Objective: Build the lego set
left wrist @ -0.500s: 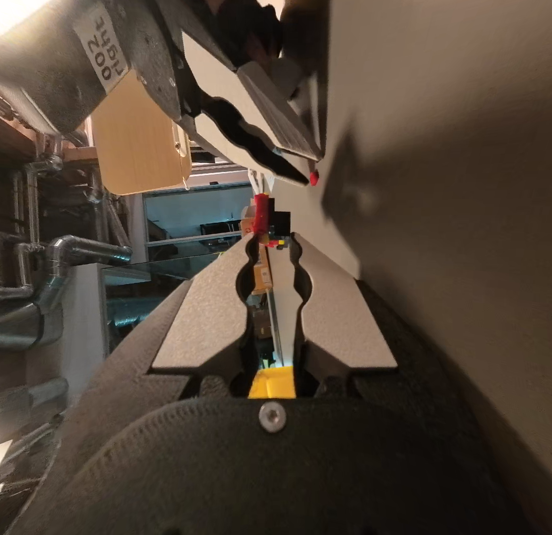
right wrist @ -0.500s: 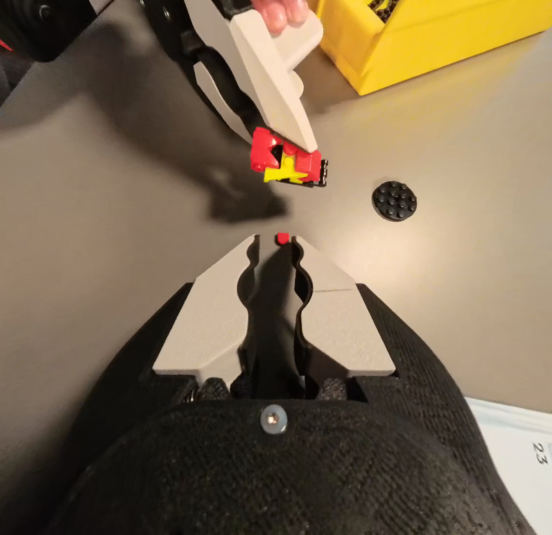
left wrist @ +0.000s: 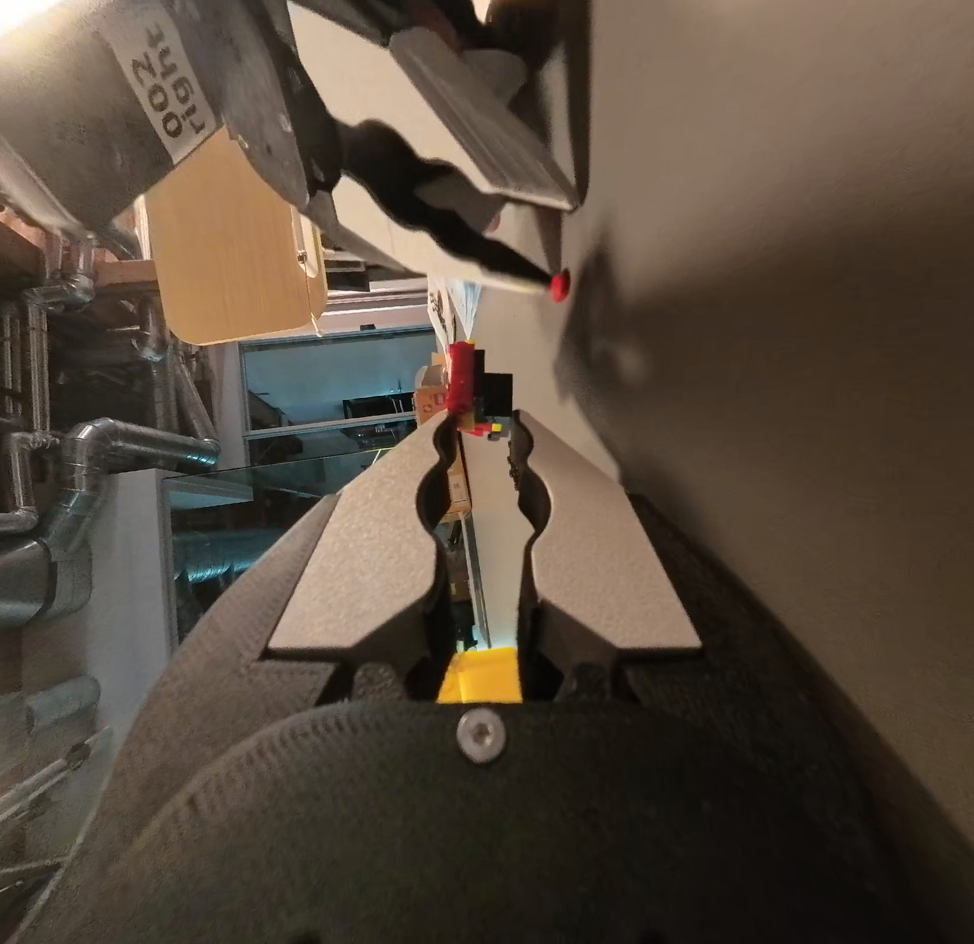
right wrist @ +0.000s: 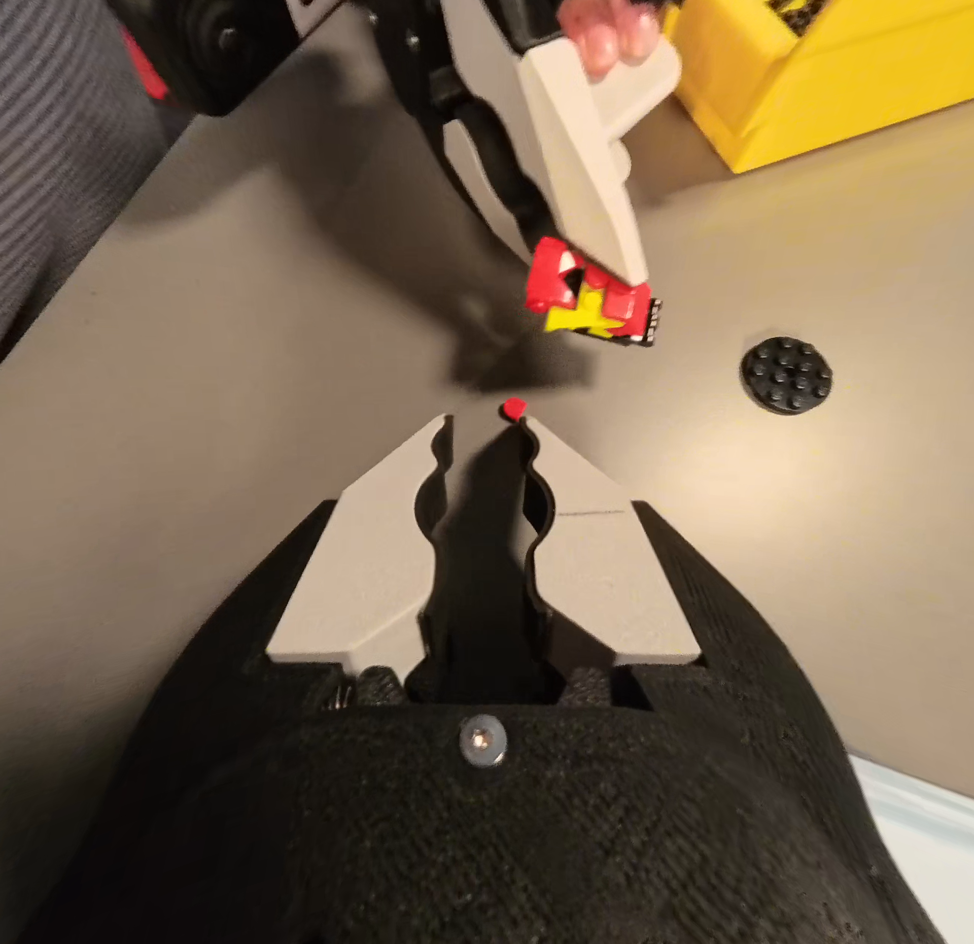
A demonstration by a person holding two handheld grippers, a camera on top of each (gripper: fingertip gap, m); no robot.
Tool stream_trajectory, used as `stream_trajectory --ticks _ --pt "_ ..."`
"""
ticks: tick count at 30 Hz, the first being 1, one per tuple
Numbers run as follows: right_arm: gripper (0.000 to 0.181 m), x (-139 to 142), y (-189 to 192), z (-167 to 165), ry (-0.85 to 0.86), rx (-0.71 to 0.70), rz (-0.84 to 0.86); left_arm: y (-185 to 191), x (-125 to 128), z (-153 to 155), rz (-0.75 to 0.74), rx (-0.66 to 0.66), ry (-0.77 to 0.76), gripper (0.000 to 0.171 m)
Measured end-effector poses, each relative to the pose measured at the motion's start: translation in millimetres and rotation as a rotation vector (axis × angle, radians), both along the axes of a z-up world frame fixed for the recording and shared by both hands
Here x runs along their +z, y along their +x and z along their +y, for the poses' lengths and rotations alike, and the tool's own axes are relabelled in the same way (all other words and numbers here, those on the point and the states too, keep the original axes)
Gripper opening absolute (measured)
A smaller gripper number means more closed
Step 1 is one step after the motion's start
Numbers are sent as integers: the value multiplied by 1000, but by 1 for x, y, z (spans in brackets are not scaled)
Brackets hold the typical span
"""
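- Left gripper [left wrist: 480, 427]: jaws clamped on the red-yellow-black lego assembly [right wrist: 590, 302], held at the tips above the grey table [right wrist: 211, 338].
- Right gripper [right wrist: 487, 418]: jaws apart, nothing between them.
- Small red stud [right wrist: 513, 408] lies on the table just ahead of the right gripper's tips, nearer the right-hand finger, touching or almost touching its tip.
- Black round plate [right wrist: 786, 375] on the table, well right of both jaws.
- Yellow bin [right wrist: 843, 91] far right.

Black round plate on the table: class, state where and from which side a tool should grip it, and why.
Probably the rim, at two opposite points, coming down from above. The black round plate lies flat, studs up, on the table; being thin, only its edge offers a hold.
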State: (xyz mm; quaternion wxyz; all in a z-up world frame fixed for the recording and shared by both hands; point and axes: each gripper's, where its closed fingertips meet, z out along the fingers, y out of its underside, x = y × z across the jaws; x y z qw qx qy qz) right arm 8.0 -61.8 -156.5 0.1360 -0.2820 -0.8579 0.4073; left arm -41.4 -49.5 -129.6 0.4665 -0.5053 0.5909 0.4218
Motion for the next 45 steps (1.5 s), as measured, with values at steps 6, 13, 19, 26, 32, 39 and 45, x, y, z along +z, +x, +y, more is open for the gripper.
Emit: stream_trajectory --ticks 6,13,19,26,32,39,45 --pt "25 3 0 -3 -9 12 25 1 -1 1 2 -11 -7 19" --pt "26 0 -7 -6 -2 47 -3 3 -3 -3 8 -22 -9 19" --pt "16 0 -4 -2 7 33 6 5 2 -2 -5 -10 18 20" --pt "5 -1 -7 0 14 -53 12 5 4 -5 -6 1 40 20" --pt "0 38 -15 6 -122 -111 88 11 21 -4 57 -6 175 19" --pt "0 56 -23 14 -18 -166 148 5 28 -3 33 24 200 19" --pt "5 31 -38 30 57 -263 121 5 32 -5 -13 19 193 19"
